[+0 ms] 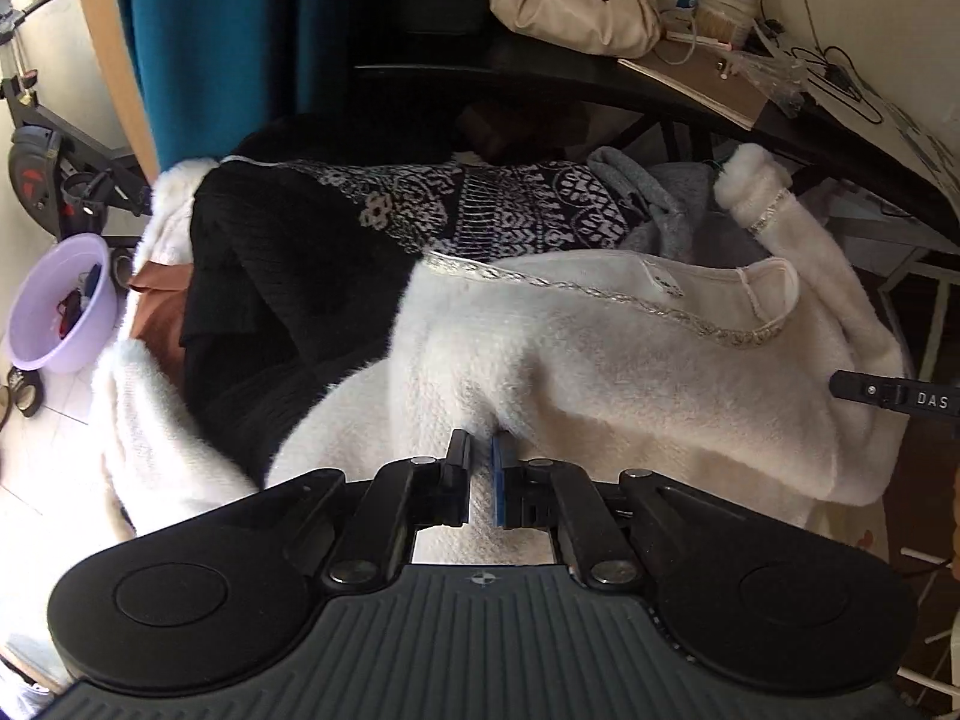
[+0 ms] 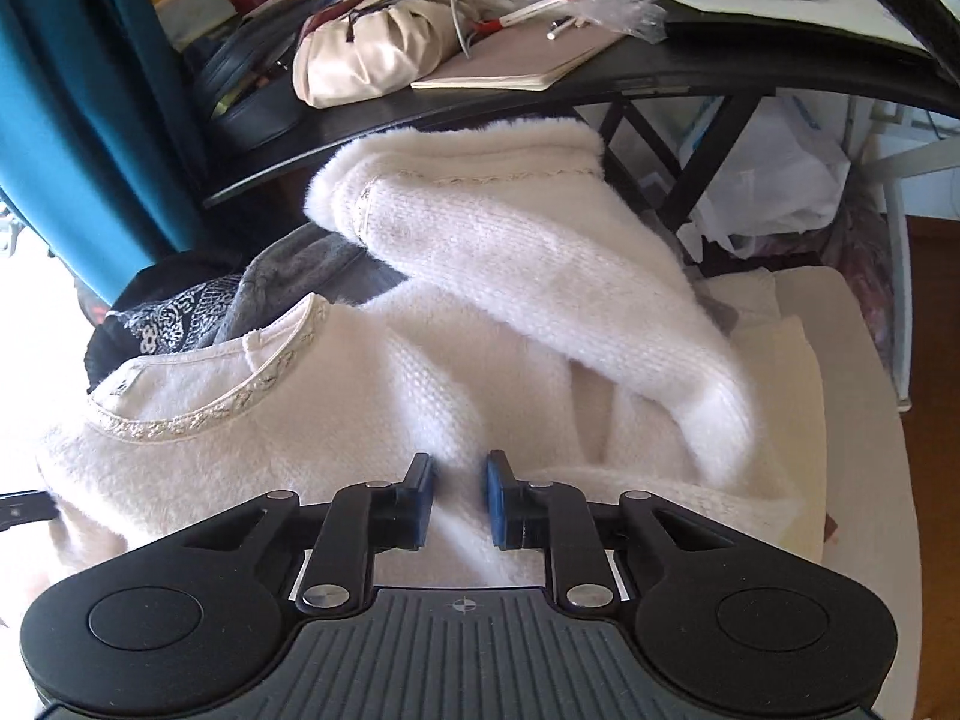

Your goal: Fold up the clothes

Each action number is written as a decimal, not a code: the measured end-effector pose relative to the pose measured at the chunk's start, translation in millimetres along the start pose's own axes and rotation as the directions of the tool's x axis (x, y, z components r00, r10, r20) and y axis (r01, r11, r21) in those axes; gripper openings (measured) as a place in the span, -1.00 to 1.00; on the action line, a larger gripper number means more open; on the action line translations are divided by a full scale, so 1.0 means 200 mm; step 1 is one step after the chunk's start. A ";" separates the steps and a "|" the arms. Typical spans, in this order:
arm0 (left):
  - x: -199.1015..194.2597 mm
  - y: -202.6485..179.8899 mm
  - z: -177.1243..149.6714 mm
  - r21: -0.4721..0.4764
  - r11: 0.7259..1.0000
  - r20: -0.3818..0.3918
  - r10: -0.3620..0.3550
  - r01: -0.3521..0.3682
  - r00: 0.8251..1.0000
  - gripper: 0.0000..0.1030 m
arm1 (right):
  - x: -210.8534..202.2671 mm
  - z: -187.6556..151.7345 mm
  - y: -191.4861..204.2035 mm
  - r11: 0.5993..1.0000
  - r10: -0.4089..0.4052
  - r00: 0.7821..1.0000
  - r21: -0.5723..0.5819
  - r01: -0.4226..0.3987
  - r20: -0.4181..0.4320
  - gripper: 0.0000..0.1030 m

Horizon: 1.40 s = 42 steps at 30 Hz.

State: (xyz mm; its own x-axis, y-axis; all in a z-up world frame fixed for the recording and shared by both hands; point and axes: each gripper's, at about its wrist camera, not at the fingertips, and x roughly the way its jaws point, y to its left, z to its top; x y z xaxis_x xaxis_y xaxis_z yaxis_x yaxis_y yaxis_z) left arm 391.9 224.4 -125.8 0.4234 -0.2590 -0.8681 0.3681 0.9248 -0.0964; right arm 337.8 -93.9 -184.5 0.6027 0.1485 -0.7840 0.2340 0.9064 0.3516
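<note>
got my left hand-held gripper (image 1: 480, 450) pinching the fluffy cream sweater (image 1: 630, 372) and the right hand-held gripper (image 2: 459, 471) clamped on its body fabric too

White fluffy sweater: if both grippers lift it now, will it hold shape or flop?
Probably flop: the white fluffy sweater drapes in soft folds, and its sleeve already bends over. The thick pile looks grippy, so it likely won't slip.

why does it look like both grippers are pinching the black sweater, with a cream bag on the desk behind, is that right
Not quite: both pinch the white fluffy sweater, not the black one. The left gripper in the left wrist view and the right gripper in the right wrist view show it. The cream bag is on the desk.
</note>
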 end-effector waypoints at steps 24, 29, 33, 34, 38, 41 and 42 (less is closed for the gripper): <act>0.11 0.30 0.01 0.126 0.990 -0.059 -0.062 0.069 0.996 0.37 | -0.01 -0.12 0.04 0.996 -0.039 0.998 -0.080 0.042 0.047 -0.11; 0.29 0.25 -0.01 0.214 0.971 -0.135 -0.079 0.107 0.988 0.37 | 0.01 -0.21 0.14 0.980 -0.047 0.998 -0.190 0.056 0.048 0.69; 0.33 0.21 -0.03 0.241 0.961 -0.161 -0.098 0.135 0.982 -0.16 | 0.05 -0.25 0.16 0.953 -0.063 0.997 -0.294 0.072 0.041 0.83; 0.31 0.20 -0.04 0.249 0.960 -0.167 -0.088 0.128 0.982 -0.48 | 0.07 -0.25 0.15 0.950 -0.069 0.997 -0.301 0.076 0.034 0.83; 0.16 0.15 -0.09 0.282 0.953 -0.127 -0.075 0.109 0.989 -0.83 | 0.07 -0.25 0.13 0.953 -0.046 0.999 -0.299 0.049 0.016 0.48; 0.00 0.14 -0.14 0.294 0.939 -0.115 -0.154 0.181 0.981 -0.82 | 0.03 -0.23 0.12 0.966 -0.009 1.000 -0.259 0.009 0.003 -0.21; -0.05 0.13 -0.16 0.308 0.927 -0.131 -0.183 0.216 0.974 -0.82 | 0.01 -0.22 0.12 0.971 0.008 1.000 -0.237 -0.009 -0.006 -0.31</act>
State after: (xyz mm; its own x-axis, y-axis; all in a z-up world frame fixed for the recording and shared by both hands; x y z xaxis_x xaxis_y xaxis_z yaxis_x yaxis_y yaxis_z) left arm 371.1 260.1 -135.9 0.2368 -0.3855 -0.8918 0.6875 0.7150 -0.1266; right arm 310.6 -54.9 -200.7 0.5998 0.1579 -0.7844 0.0410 0.9730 0.2272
